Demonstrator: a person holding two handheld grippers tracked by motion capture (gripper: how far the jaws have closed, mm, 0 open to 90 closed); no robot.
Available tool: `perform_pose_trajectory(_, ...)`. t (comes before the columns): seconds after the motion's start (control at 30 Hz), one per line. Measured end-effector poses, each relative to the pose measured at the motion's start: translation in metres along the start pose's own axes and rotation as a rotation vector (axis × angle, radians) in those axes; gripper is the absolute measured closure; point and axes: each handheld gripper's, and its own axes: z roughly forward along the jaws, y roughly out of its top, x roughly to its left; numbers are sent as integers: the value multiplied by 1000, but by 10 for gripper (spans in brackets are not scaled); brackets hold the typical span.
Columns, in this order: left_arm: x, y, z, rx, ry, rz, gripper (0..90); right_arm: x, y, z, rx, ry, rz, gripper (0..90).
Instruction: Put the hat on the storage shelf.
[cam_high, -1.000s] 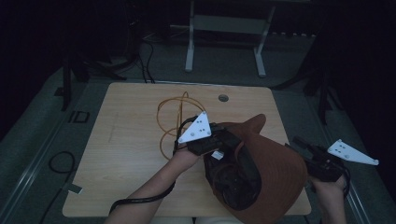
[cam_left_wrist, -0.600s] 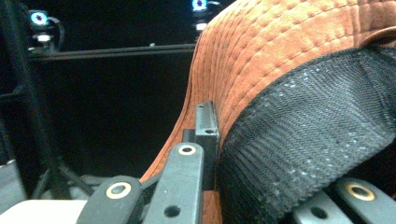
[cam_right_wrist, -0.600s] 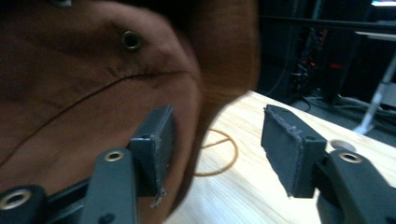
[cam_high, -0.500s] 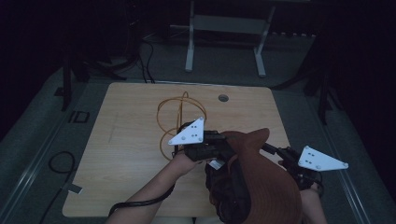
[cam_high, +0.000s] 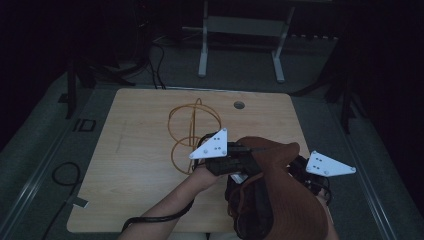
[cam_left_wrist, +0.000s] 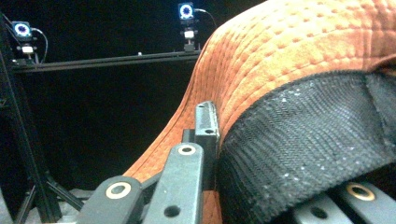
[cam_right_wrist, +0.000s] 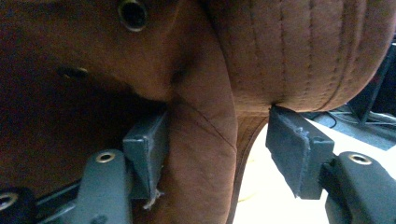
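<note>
A rust-brown quilted hat (cam_high: 287, 205) with a black mesh lining (cam_left_wrist: 303, 135) hangs above the table's near right part. My left gripper (cam_high: 244, 169) is shut on its edge, and in the left gripper view one jaw lies tight against the orange fabric (cam_left_wrist: 299, 60). My right gripper (cam_high: 300, 169) has come against the hat's right side. Its jaws have just been opening. A fold of the brown fabric (cam_right_wrist: 201, 154) stands between them. The left pad (cam_right_wrist: 147, 144) touches the fold, while the right pad (cam_right_wrist: 292, 149) stands apart from it under the stitched brim.
A loose coil of orange wire rings (cam_high: 192, 130) lies at the middle of the wooden table (cam_high: 135, 150). A round cable hole (cam_high: 239, 105) sits near the far edge. Beyond the table, on the dark floor, are a white stand and cables.
My right gripper has moved left from the table's right edge up to the hat. The hat has shifted a little and droops lower. My left hand has stayed about where it was.
</note>
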Motion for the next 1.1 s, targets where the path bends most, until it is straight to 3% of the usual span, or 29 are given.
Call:
perform_pose_trajectory(0.1, -1, -1, 1, -1, 10, -5, 866, 0, 0, 2, -14, 8, 18, 452)
perform_pose_trajectory(0.23, 1, 0, 1, -6, 25, -6, 865, 2, 3, 5, -14, 20, 21, 657)
perform_pose_trajectory(0.4, 1, -1, 0, 3, 39, -8, 864, 6, 3, 7, -9, 30, 18, 848)
perform_pose_trajectory(0.57, 0, 1, -2, 15, 30, 13, 859, 9, 4, 6, 2, 40, 19, 874)
perform_pose_trajectory(0.83, -2, 12, -2, 52, 85, 43, 778, 5, 7, 3, -20, 77, 59, 877)
perform_pose_trajectory(0.93, -1, 15, -2, 50, 77, 22, 720, 5, 9, 2, -31, 82, 65, 877)
perform_pose_trajectory(1.1, -3, 28, -3, 84, 125, 39, 593, 3, 14, -2, -58, 96, 74, 877)
